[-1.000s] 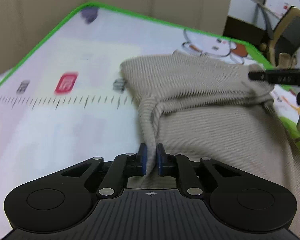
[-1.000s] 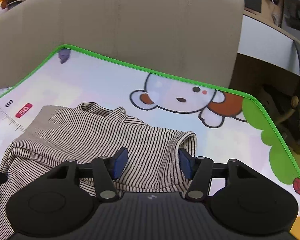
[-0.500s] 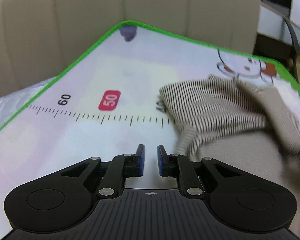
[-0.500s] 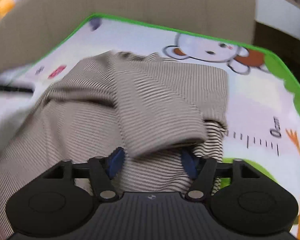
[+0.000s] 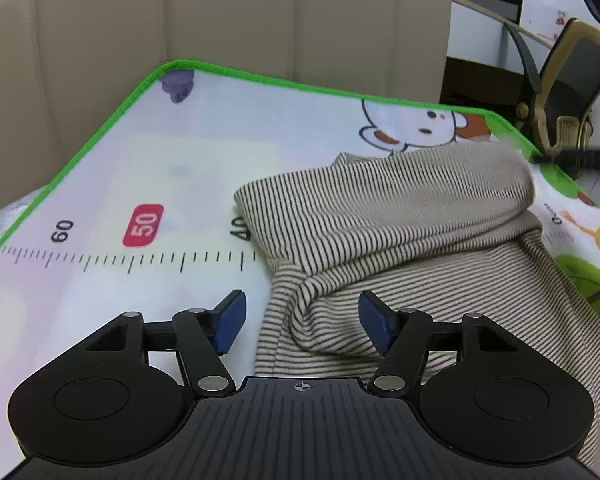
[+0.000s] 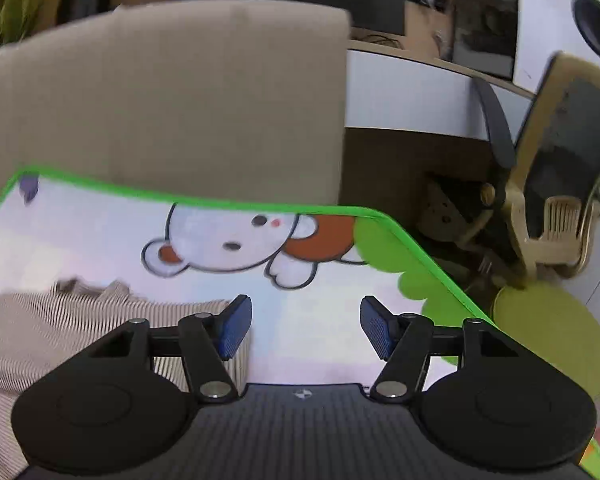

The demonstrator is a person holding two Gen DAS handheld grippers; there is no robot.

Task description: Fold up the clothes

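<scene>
An office doubled as a lounge: a beige sofa (image 5: pixel 220 20), desk chair (image 6: pixel 560 160) and monitor (image 6: pixel 484 28) stood behind.

Left gripper (image 5: pixel 300 322) released striped garment (image 5: pixel 400 240) — jaws opening; right gripper (image 6: pixel 305 328) swung off garment — jaws closing, empty.

Beige sofa back (image 5: pixel 220 24); office chair (image 6: pixel 556 168)
</scene>
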